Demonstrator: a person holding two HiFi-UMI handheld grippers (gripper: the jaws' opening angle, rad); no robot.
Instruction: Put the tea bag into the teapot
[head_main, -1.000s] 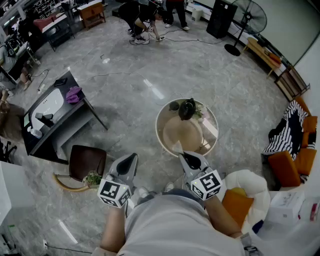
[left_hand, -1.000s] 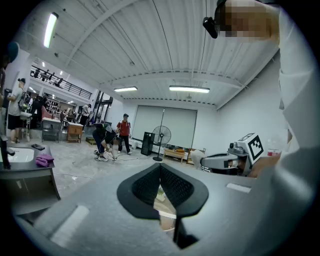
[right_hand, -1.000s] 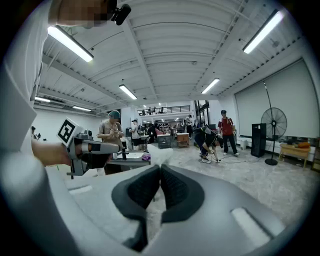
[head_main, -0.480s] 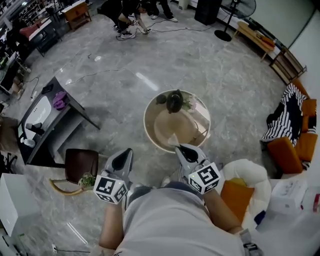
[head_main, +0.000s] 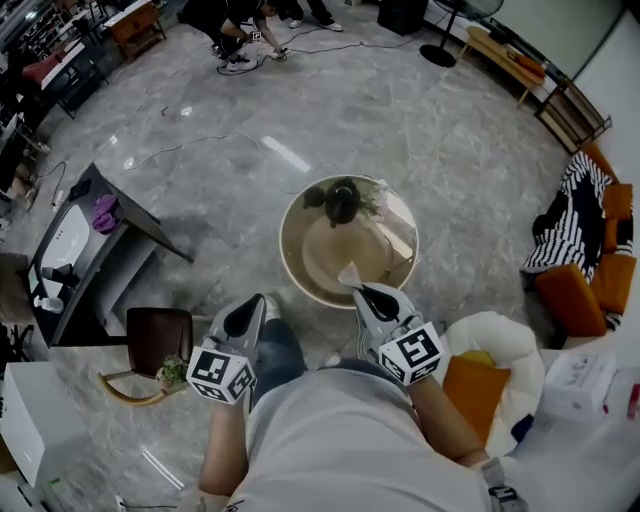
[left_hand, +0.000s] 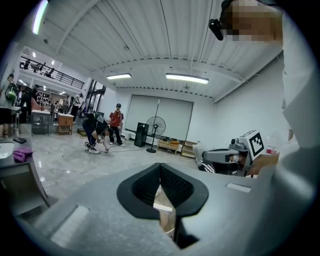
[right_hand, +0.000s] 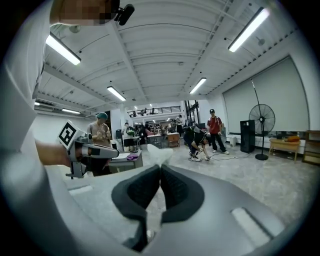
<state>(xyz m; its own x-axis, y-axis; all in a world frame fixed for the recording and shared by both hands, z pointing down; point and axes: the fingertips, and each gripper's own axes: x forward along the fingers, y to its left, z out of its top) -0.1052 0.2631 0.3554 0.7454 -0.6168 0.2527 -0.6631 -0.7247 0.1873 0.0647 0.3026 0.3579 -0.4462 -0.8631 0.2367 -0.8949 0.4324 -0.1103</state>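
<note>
A dark teapot (head_main: 342, 203) stands at the far side of a round table (head_main: 290, 262) in the head view. My right gripper (head_main: 357, 290) hangs at the table's near rim, shut on a white tea bag (head_main: 349, 274) that sticks out past its tips. The right gripper view shows the tea bag (right_hand: 159, 152) pinched between the closed jaws. Left of the table, over the floor, my left gripper (head_main: 258, 300) is shut with nothing in it. Its jaw tips meet in the left gripper view, and the teapot is not seen there.
A dark desk (head_main: 110, 235) with a purple cloth stands at the left, and a brown chair (head_main: 160, 335) sits near my left gripper. A white round seat (head_main: 500, 350) with an orange cushion lies at my right. A sofa (head_main: 585, 240), a fan and several people are farther off.
The round table has come closer and lower in the head view. My right gripper's tip with the tea bag now reaches the table's near rim. Both grippers stay shut.
</note>
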